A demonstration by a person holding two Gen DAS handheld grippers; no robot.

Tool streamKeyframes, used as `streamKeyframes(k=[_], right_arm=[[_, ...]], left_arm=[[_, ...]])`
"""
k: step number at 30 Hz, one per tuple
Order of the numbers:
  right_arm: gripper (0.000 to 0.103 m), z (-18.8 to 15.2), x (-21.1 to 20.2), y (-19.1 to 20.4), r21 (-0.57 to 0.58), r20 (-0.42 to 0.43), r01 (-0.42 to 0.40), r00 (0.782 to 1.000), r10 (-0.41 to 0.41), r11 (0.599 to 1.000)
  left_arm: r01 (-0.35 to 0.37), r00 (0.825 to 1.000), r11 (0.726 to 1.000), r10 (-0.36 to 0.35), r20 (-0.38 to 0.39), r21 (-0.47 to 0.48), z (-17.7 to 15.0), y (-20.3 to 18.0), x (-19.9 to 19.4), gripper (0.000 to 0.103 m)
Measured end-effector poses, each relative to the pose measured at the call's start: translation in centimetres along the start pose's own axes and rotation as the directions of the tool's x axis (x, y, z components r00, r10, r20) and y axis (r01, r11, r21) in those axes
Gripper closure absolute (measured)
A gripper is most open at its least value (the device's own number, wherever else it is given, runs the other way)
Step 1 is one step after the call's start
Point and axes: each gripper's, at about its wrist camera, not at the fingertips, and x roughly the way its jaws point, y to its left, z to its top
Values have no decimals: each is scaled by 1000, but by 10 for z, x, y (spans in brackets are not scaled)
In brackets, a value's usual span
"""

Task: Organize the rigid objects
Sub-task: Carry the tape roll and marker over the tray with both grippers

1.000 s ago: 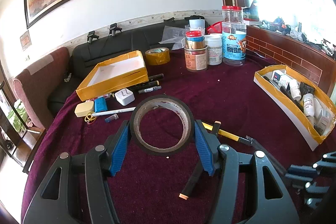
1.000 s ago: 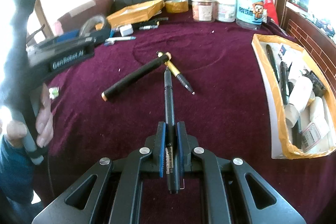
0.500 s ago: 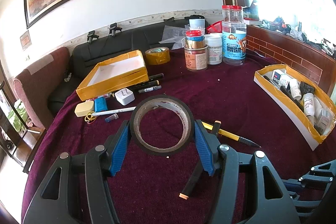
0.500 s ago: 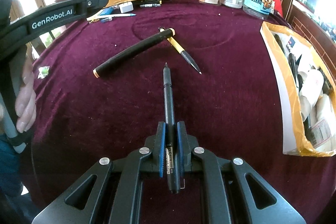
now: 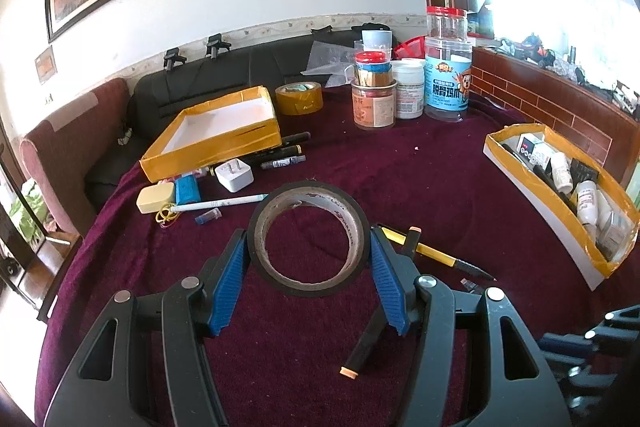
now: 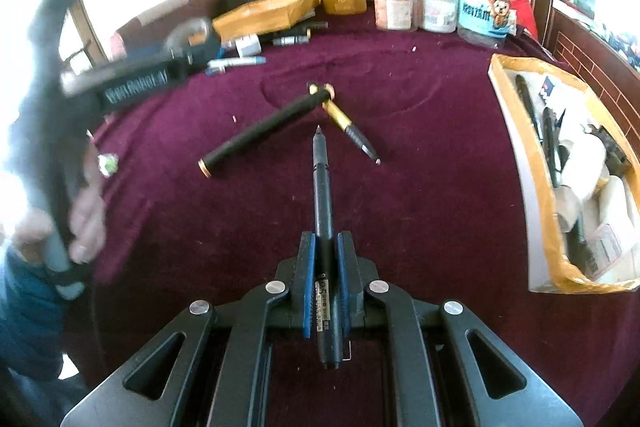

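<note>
Tape (image 5: 307,239), a black-edged roll, sits clamped between the blue pads of your left claw (image 5: 308,279), held above the maroon table (image 5: 400,179). Far left on that table lies an empty yellow tray (image 5: 216,131), with a white plug (image 5: 234,177), a cream eraser (image 5: 155,198), a blue block (image 5: 188,189) and a white pen (image 5: 218,203) just in front of it. A brown tape roll (image 5: 299,98) stands behind the tray, and jars (image 5: 408,87) are grouped further right. Under the left claw's right finger, a black stick (image 6: 264,131) lies across a yellow pen (image 6: 344,123), touching it near one end. Your right claw (image 6: 326,259) is closed tight on a dark pen (image 6: 322,195), whose tip points forward toward those two crossed items and stops just short of them. At the far right edge sits a second yellow tray (image 6: 520,163), packed with bottles, pens and small boxes. In the right wrist view your left hand (image 6: 86,219) shows blurred at the left edge, gripping its handle.
</note>
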Motion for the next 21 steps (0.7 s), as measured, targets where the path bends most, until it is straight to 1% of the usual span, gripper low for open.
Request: streamKeyframes(k=[4, 7, 9, 11, 14, 18, 21], right_arm=[[93, 1, -19, -10, 29, 50, -6, 999, 5, 1000], [93, 2, -35, -25, 65, 93, -2, 996, -4, 998], [93, 4, -49, -42, 101, 123, 6, 992, -19, 995], [93, 4, -65, -63, 146, 158, 28, 986, -51, 989], [93, 3, -82, -91, 211, 187, 52, 978, -92, 976], [93, 0, -98, -121, 273, 215, 76, 967, -138, 959], [93, 0, -104, -142, 315, 225, 89, 960, -165, 945]], left_arm=[[17, 1000, 999, -18, -20, -35, 1, 7, 2, 44], [44, 997, 997, -47, -54, -63, 2, 11, 5, 44], [64, 996, 995, -68, -65, -74, 3, 10, 4, 44], [72, 995, 996, -76, -59, -56, 6, 3, -3, 44], [95, 994, 995, -97, -49, -24, 12, -11, -12, 44], [184, 980, 983, -183, -77, 6, 23, -39, -17, 45], [265, 958, 964, -262, -114, 13, 33, -66, -16, 45]])
